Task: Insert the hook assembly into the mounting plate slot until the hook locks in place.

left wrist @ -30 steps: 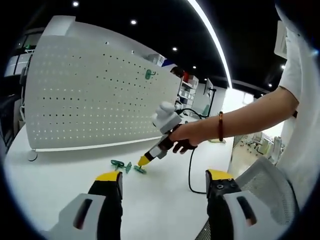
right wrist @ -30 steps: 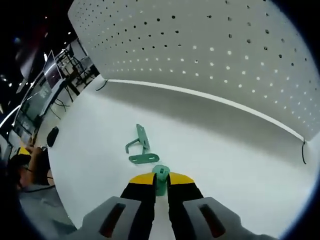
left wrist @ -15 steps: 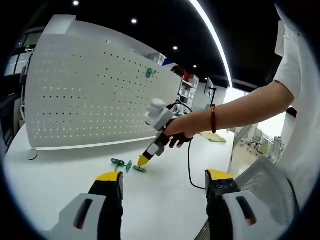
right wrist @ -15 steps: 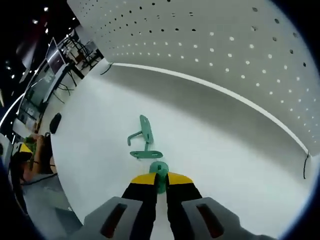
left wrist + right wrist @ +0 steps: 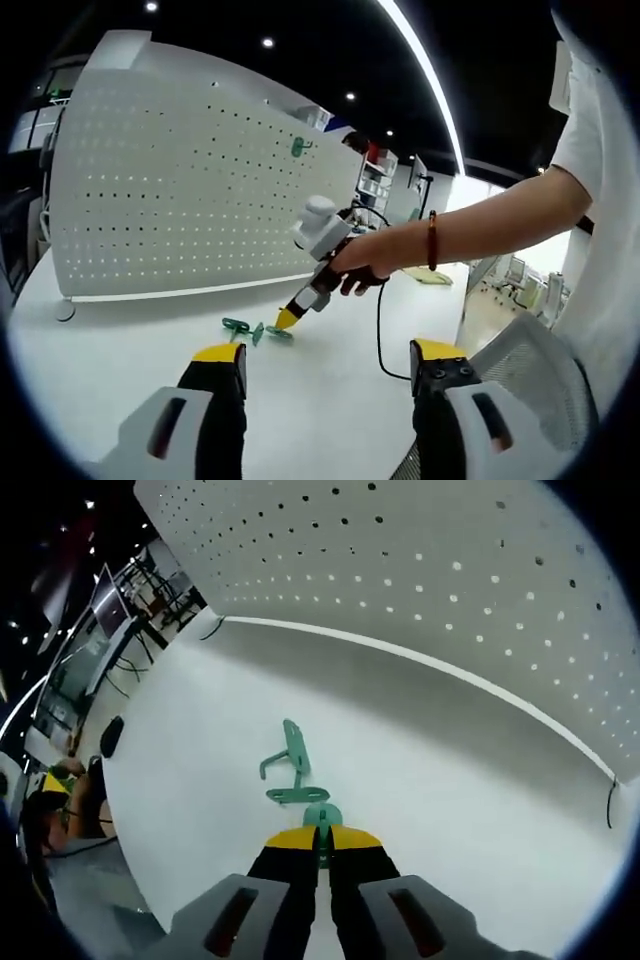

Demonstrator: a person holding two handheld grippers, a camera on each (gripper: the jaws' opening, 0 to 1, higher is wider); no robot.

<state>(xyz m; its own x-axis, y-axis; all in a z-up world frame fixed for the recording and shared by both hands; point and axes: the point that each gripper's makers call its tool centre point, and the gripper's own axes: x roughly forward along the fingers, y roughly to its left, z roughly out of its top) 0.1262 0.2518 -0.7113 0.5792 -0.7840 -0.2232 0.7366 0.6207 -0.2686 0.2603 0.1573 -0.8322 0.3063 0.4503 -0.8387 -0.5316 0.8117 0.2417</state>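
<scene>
My right gripper [image 5: 322,838] is shut on a small green plate piece [image 5: 322,818] just above the white table [image 5: 180,780]. Just ahead of it lie a flat green plate [image 5: 297,795] and a green hook bracket [image 5: 291,753]. In the left gripper view a hand holds the right gripper [image 5: 288,318] with its tip down by the green pieces [image 5: 240,327]. My left gripper [image 5: 328,352] hangs open, nearer than those pieces, with nothing between its jaws. A white pegboard [image 5: 180,190] stands behind, with one green hook [image 5: 297,148] mounted high on it.
The person's arm [image 5: 470,235] reaches in from the right. A black cable [image 5: 379,345] trails across the table, and a mesh chair [image 5: 530,370] stands at the table's right edge. Shelves [image 5: 375,180] stand far back. Desks with monitors [image 5: 110,620] lie beyond the table.
The right gripper, still shut on the green piece, has shifted only slightly beside the loose pieces. The left gripper has stayed open and still.
</scene>
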